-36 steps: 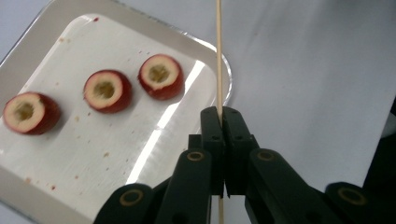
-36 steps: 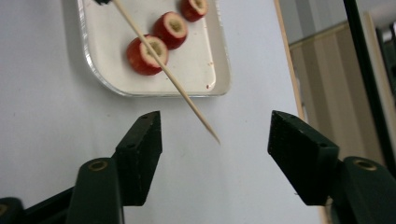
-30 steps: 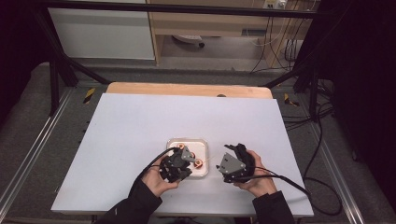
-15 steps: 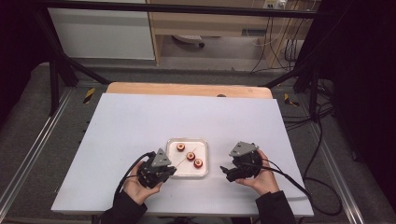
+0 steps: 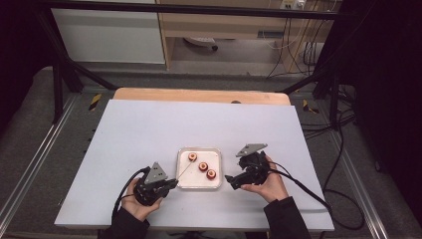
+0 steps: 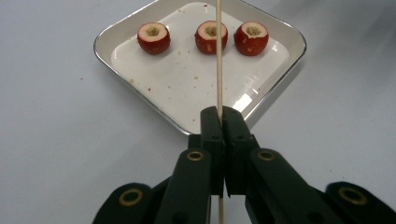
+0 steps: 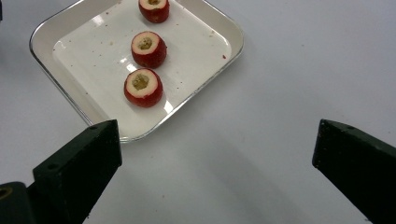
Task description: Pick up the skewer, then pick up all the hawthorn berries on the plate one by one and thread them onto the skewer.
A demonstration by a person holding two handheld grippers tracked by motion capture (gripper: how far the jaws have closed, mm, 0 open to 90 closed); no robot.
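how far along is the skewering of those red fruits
Done: the left gripper is shut on the skewer. In hand: the stick points at the tray; the right gripper has just been opening, empty. Left: all three red fruits lie unpierced.

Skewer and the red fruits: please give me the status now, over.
Left tongs shut on skewer, aimed over tray. Right tongs empty, just opened wide, beside tray. Three cored red fruits in a row, none skewered. Nothing in the way.
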